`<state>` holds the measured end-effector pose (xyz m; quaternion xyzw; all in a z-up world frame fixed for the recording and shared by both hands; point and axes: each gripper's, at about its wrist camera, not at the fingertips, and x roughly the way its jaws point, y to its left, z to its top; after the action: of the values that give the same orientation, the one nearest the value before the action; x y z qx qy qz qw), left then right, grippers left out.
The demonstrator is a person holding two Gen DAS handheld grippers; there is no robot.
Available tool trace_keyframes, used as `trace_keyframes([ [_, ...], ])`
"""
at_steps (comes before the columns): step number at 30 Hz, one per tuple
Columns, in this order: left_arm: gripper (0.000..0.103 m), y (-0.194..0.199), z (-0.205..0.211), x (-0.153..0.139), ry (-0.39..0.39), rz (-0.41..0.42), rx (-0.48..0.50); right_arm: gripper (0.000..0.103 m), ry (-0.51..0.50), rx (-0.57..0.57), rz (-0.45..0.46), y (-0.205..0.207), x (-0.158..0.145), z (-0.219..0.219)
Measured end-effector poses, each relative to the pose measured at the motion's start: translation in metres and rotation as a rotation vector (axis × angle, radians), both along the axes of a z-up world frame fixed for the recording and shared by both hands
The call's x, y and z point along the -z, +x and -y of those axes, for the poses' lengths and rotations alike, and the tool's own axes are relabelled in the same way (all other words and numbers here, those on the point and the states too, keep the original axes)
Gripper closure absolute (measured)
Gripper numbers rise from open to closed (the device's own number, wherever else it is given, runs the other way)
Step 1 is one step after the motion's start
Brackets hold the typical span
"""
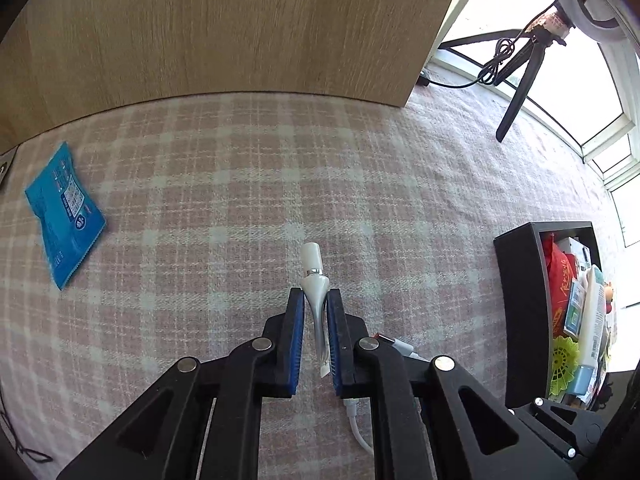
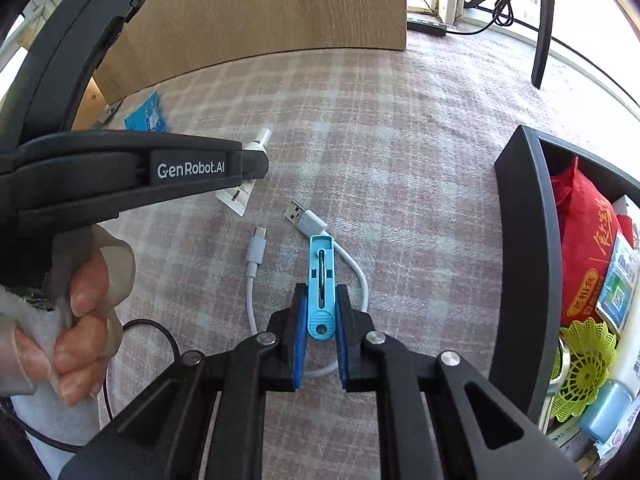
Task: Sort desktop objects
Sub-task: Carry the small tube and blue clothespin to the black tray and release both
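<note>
Though foreshortened, tube [image 1: 315, 280] cap-forward within clamped left gripper [image 1: 316, 304], seemingly lengthwise; right gripper [image 2: 321, 300] around clip [image 2: 321, 276].

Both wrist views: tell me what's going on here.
A person is sorting desk clutter with two tools. The left hand-held gripper is shut on a small white squeeze tube; the right hand-held gripper is shut on a light-blue plastic clip above a white USB cable. A full black storage bin stands alongside.
</note>
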<state>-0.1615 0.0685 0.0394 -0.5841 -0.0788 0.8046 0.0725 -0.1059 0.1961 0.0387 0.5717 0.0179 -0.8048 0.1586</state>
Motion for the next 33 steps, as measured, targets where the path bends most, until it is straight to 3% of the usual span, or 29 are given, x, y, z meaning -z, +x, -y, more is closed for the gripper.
trace_keyframes([
  [6,0.093,0.006,-0.006,-0.031,-0.004,-0.062,0.01,0.091,-0.022,0.046,-0.053,-0.014,-0.031,-0.014],
  [9,0.093,0.006,-0.026,-0.042,0.014,-0.086,0.037,0.091,-0.026,0.077,-0.073,-0.021,-0.045,-0.029],
  [13,0.093,0.015,-0.061,-0.059,0.056,-0.107,0.103,0.091,-0.023,0.14,-0.1,-0.003,-0.064,-0.065],
  [19,0.092,0.036,-0.133,-0.08,0.129,-0.115,0.252,0.091,-0.003,0.281,-0.134,-0.001,-0.084,-0.135],
  [26,0.092,0.092,-0.214,-0.086,0.181,-0.069,0.484,0.091,0.044,0.448,-0.135,0.029,-0.091,-0.225],
  [33,0.092,0.154,-0.253,-0.078,0.187,0.009,0.663,0.091,0.051,0.558,-0.113,0.06,-0.087,-0.279],
])
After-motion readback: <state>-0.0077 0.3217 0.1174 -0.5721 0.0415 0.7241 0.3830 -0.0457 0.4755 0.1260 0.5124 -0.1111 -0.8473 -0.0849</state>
